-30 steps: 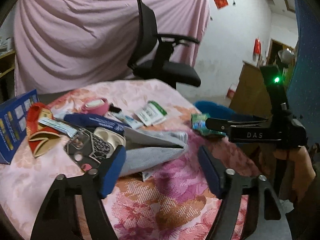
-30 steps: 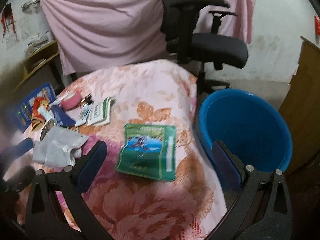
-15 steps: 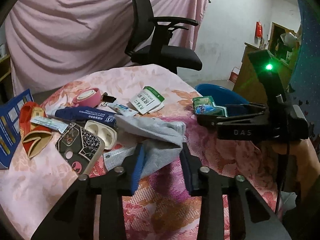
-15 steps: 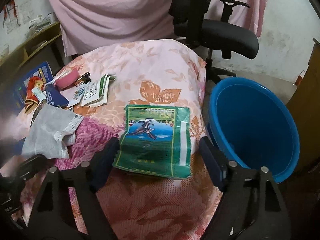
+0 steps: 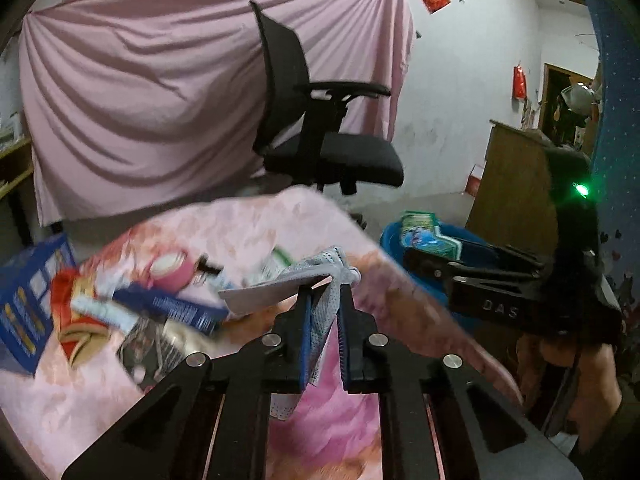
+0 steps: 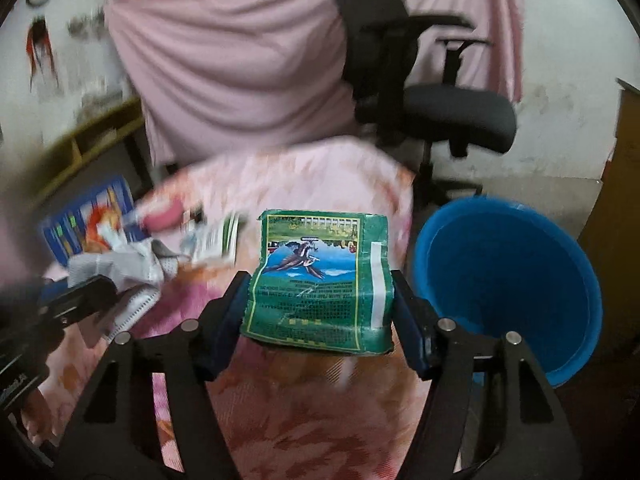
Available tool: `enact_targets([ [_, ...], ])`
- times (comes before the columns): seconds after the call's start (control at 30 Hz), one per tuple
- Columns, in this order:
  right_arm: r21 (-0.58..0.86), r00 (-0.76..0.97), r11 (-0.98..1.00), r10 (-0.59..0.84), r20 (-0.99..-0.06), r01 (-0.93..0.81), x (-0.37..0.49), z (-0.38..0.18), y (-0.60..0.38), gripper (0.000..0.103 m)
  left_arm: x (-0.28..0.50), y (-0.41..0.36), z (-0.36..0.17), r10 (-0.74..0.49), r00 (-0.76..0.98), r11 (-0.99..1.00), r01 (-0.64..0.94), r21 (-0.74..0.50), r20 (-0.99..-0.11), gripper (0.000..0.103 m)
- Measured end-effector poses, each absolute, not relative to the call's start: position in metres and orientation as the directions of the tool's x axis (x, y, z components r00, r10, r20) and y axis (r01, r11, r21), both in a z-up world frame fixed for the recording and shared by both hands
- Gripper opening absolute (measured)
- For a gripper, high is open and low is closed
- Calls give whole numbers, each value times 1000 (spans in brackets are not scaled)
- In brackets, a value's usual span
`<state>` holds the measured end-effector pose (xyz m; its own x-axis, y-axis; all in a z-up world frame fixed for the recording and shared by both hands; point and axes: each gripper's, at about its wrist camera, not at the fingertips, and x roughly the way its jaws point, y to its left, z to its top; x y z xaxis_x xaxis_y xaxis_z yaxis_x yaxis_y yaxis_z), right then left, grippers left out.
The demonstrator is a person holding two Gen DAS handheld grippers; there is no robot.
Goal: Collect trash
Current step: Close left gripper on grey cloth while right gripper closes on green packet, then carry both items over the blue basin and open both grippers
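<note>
Your right gripper is closing across the green packet, held off the table; the blue basin lies at its 3 o'clock, just beside. Your left gripper, farther off, is closing on the grey mask.

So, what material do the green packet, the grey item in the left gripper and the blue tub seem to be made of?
Green packet: probably thin printed plastic or foil, because it creases and shines slightly. Grey item: soft non-woven fabric, perhaps a face mask; it hangs limp and shows a dotted texture. Blue tub: smooth moulded plastic with an even glossy colour.
</note>
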<state>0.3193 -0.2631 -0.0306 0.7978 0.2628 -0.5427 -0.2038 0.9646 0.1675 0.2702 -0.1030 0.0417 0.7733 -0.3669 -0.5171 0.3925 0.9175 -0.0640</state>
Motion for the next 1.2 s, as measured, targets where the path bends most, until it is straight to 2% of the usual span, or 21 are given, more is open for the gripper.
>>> enact_targets([
  [0.2, 211, 904, 974, 164, -394, -85, 302, -12, -310, 86, 290, -138, 58, -426, 774, 889, 454, -58, -470, 9],
  [0.3, 239, 920, 971, 119, -374, -29, 301, -11, -332, 86, 305, -166, 60, -465, 753, 865, 498, -58, -465, 9],
  [0.63, 335, 902, 933, 26, -430, 132, 306, -29, -401, 87, 355, -244, 35, -543, 637, 800, 590, -107, -547, 9],
  [0.9, 380, 873, 903, 12, -488, 200, 309, -48, -425, 87, 389, -271, 14, -544, 569, 799, 576, -173, -616, 10],
  [1.0, 385, 864, 899, 16, -503, 208, 310, -52, -426, 87, 397, -275, 7, -523, 551, 811, 556, -182, -650, 14],
  [1.13, 390, 856, 896, 22, -516, 212, 314, -54, -428, 88, 396, -271, 4, -527, 557, 818, 538, -204, -642, 31],
  [1.2, 396, 856, 893, 25, -517, 214, 315, -54, -431, 88, 394, -268, 5, -525, 567, 823, 529, -208, -635, 33],
])
